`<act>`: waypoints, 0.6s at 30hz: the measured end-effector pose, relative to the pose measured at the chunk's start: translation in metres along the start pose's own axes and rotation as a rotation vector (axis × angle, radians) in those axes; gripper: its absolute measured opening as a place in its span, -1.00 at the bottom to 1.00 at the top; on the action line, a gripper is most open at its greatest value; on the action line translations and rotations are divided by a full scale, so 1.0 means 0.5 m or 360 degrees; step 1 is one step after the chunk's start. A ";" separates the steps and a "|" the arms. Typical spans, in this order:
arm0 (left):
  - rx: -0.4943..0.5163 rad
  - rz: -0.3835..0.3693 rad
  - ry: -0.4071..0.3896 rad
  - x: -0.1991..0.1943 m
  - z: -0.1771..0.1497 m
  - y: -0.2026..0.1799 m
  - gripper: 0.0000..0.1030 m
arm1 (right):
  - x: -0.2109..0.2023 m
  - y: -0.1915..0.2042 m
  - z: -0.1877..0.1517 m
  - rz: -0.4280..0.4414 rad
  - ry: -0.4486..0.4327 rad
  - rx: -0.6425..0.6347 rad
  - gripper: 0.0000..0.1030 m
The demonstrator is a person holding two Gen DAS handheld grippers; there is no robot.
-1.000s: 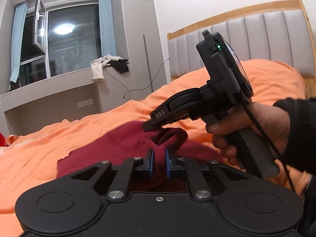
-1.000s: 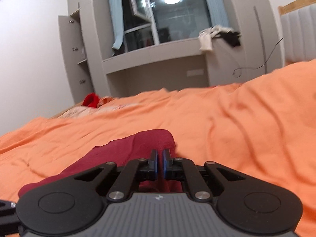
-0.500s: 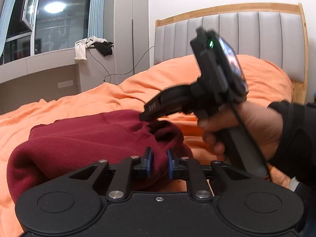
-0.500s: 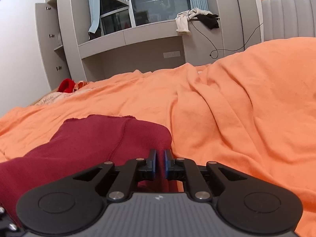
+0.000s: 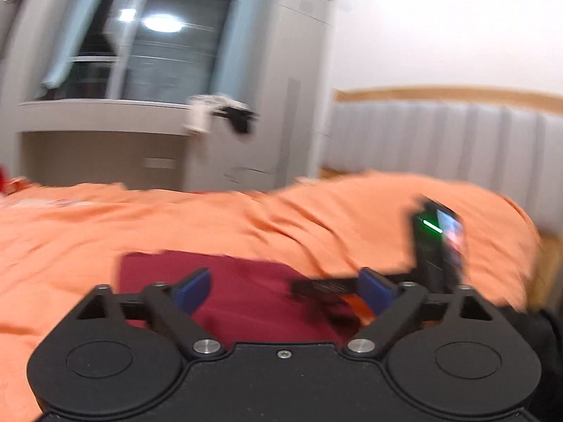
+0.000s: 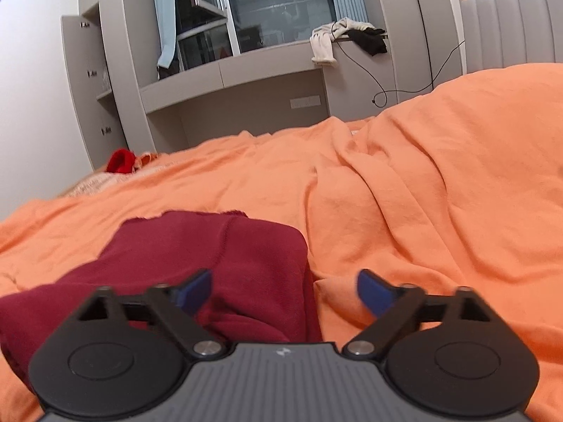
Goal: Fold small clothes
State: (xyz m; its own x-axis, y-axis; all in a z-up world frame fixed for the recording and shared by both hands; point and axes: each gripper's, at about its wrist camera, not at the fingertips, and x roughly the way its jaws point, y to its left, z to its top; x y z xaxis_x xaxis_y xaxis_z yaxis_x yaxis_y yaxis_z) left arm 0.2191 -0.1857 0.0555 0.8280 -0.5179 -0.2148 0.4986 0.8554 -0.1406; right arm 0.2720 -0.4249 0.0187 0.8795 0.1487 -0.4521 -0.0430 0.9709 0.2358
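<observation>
A dark red knitted garment (image 5: 246, 292) lies folded over on the orange bedcover (image 5: 176, 221). In the blurred left wrist view my left gripper (image 5: 285, 290) hovers over it with jaws opening wide, blue pads clear of the cloth. The other gripper's black body shows there at the right, fingers over the garment's right edge. In the right wrist view the garment (image 6: 225, 263) lies flat with a fold at its right side. My right gripper (image 6: 285, 292) has jaws opening wide above that edge, with cloth below the gap and not pinched.
The orange bedcover (image 6: 422, 183) rises in wrinkled mounds to the right. A grey padded headboard (image 5: 457, 144) stands behind. A red item (image 6: 121, 161) lies at the bed's far left. Clothes (image 6: 348, 38) hang off the window ledge.
Both grippers let go of the red garment and spread wide. The cloth dropped flat onto the bed. The left gripper lifted and rolled, with its view swinging across the room.
</observation>
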 end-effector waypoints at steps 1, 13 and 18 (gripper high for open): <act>-0.0049 0.0055 -0.0020 -0.003 0.006 0.018 0.97 | -0.002 -0.001 0.001 0.0010 -0.0004 0.0002 0.90; -0.0426 0.0398 0.0162 0.017 0.010 0.187 0.98 | -0.022 0.051 -0.021 0.0146 0.0056 -0.0149 0.99; -0.0408 0.0361 0.0260 0.018 -0.020 0.200 0.98 | -0.017 0.078 -0.048 0.0112 0.0129 -0.0367 0.99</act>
State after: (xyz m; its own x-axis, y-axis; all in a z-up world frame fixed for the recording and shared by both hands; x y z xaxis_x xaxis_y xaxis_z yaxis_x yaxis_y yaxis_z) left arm 0.2741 -0.1048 0.0298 0.8479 -0.3282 -0.4164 0.2101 0.9291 -0.3045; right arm 0.2515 -0.3837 0.0112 0.8299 0.2228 -0.5115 -0.2179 0.9734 0.0706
